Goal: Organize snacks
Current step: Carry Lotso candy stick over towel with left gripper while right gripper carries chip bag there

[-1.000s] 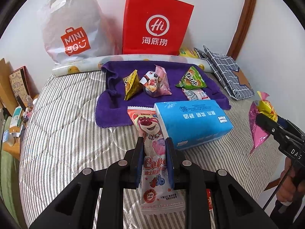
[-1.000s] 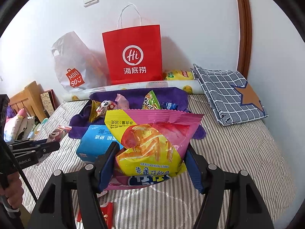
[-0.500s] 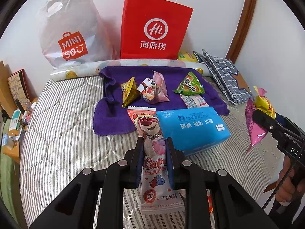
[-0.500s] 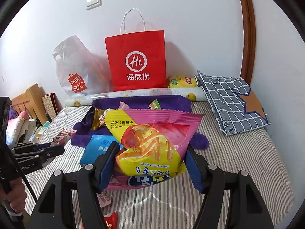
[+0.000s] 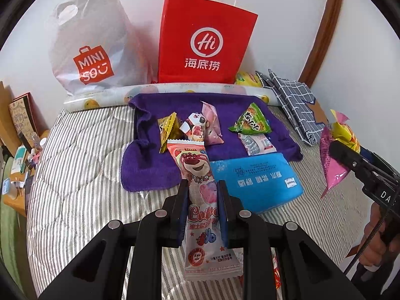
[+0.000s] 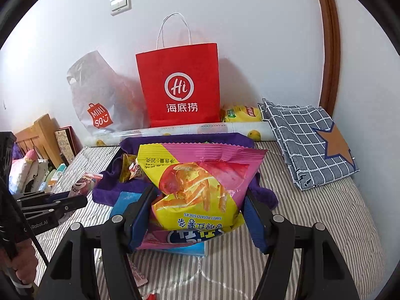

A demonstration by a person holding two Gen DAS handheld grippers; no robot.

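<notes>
My left gripper [image 5: 202, 191] is shut on a pink Lotso bear candy packet [image 5: 197, 187] and holds it above the striped bed. My right gripper [image 6: 200, 200] is shut on a pink and yellow sweet potato sticks bag [image 6: 200, 187], also held up; it also shows in the left wrist view [image 5: 335, 150]. A purple towel [image 5: 142, 165] lies ahead with several small snacks: a yellow triangle pack [image 5: 168, 128], a panda packet [image 5: 196, 127], a green packet [image 5: 251, 122]. A blue tissue pack [image 5: 255, 180] lies at the towel's near edge.
A red Hi paper bag [image 5: 205, 40] and a white Miniso bag [image 5: 87, 45] stand against the wall behind a rolled mat [image 5: 105, 97]. A folded checked cloth [image 6: 307, 145] lies at the right. A bedside shelf [image 5: 17, 135] is at the left.
Both grippers have risen and pulled back a little with their packets; the towel and bags appear lower and farther. Grips are unchanged.
</notes>
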